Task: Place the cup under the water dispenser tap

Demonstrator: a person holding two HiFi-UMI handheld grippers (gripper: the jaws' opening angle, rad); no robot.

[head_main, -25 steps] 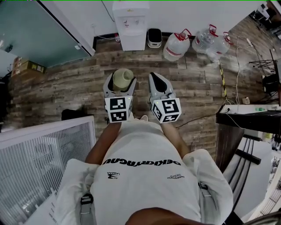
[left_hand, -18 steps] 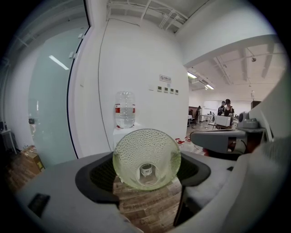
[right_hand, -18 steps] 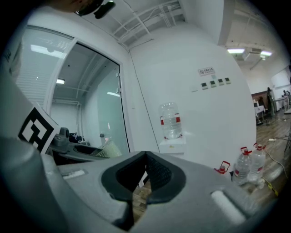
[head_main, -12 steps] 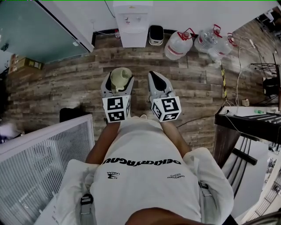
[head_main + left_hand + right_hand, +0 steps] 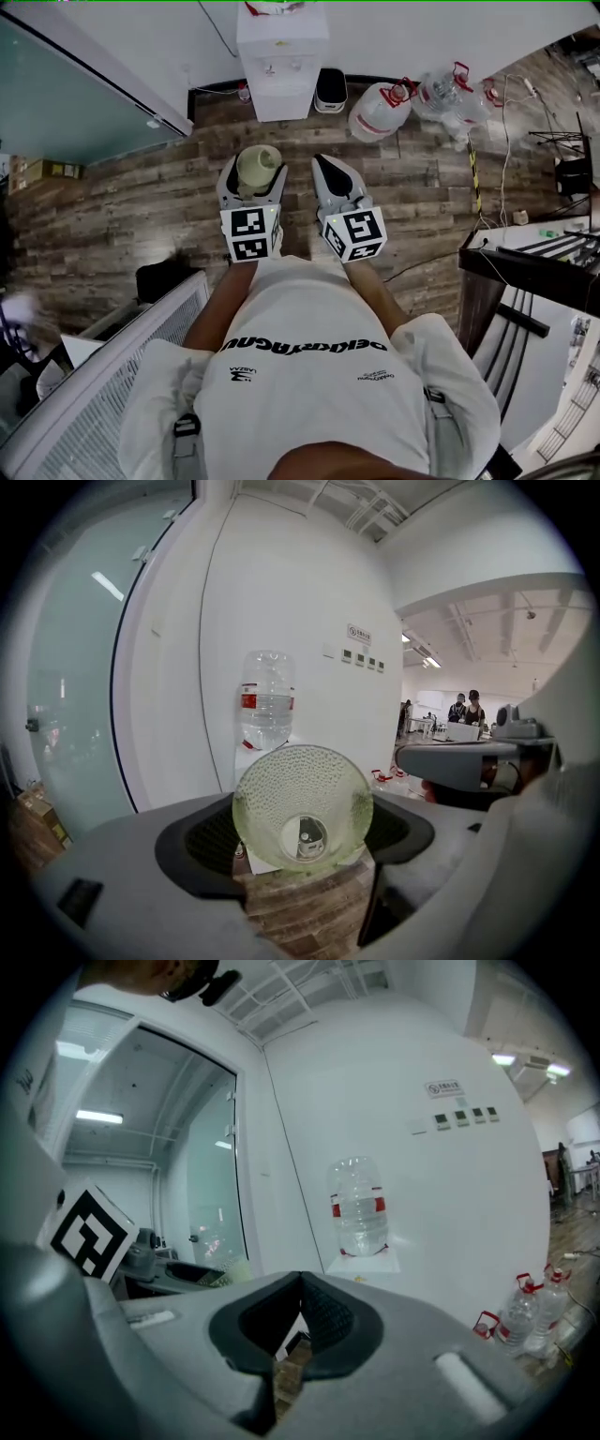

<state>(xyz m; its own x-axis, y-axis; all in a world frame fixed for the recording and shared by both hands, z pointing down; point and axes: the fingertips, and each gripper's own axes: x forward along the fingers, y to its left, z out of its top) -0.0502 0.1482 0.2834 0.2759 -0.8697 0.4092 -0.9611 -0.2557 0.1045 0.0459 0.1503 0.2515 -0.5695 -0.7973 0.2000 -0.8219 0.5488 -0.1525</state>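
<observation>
Cup [image 5: 258, 167] of pale green, dimpled translucent material sits clamped between the wide-spread jaws of the left gripper [image 5: 302, 836], held above the wood-plank floor [image 5: 141, 187] (well apart from the water dispenser [image 5: 279, 56]). That white unit, a bottle [image 5: 267, 700] on top, stands ahead against the wall [image 5: 422, 28]. Alongside, the right gripper [image 5: 330, 171] has its jaws pressed together with nothing between them.

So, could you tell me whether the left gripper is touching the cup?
Touching. The left gripper view shows the cup wedged between the left gripper's dark pads, both sides pressed against it.
</observation>
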